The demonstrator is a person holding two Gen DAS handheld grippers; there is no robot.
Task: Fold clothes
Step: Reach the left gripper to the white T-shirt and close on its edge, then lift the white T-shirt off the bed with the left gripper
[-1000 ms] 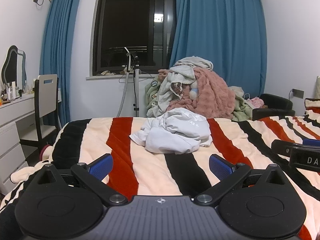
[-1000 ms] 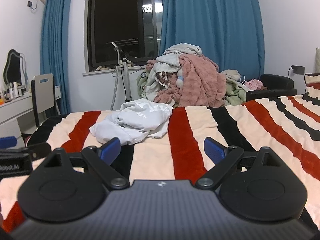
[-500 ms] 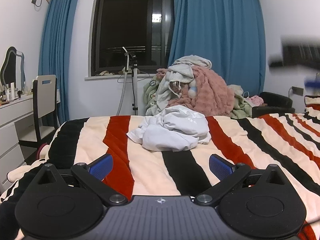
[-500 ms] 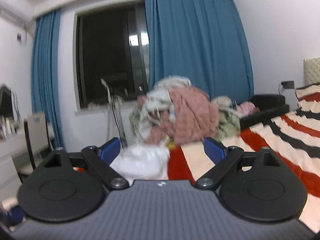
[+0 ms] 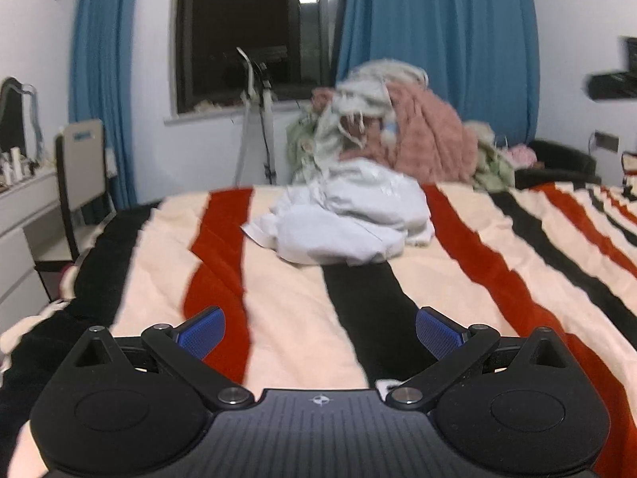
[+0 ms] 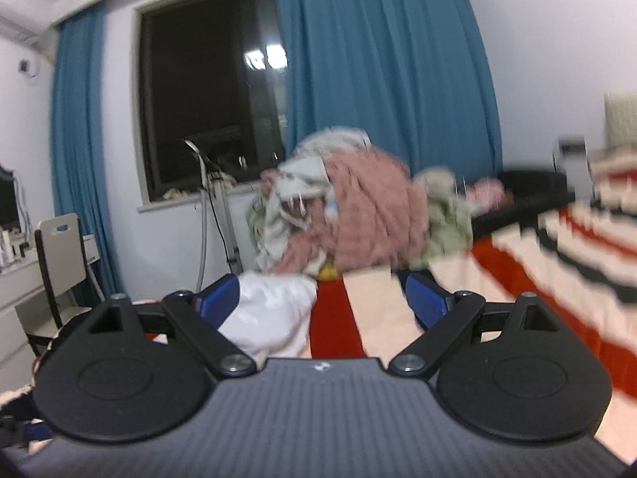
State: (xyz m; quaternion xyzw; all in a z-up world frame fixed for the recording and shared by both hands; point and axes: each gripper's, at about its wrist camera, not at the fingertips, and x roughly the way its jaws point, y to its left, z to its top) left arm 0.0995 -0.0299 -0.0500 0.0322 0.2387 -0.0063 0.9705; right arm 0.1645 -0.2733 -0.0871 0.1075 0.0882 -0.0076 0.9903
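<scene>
Blue ribbed fingers (image 5: pixel 201 331) of the left gripper (image 5: pixel 320 332) stand spread wide, empty, low over the striped blanket (image 5: pixel 278 298). The right gripper (image 6: pixel 324 298) is splayed too, gripping nothing. Between them and the far edge, a crumpled white garment (image 5: pixel 342 227) lies in a soft heap on the bed. Behind it rises a laundry pile (image 5: pixel 398 135), fuzzy pink and pale green, before blue curtains (image 5: pixel 438 40). Motion blurs the right view; a chair (image 5: pixel 79 167) stands left.

- I see bare striped bed (image 5: pixel 286 302) across the lower middle of the left view, open for passing.
- The crumpled white garment (image 5: pixel 342 219) blocks centre frame.
- A clothes heap (image 5: pixel 398 127) walls off the far edge.
</scene>
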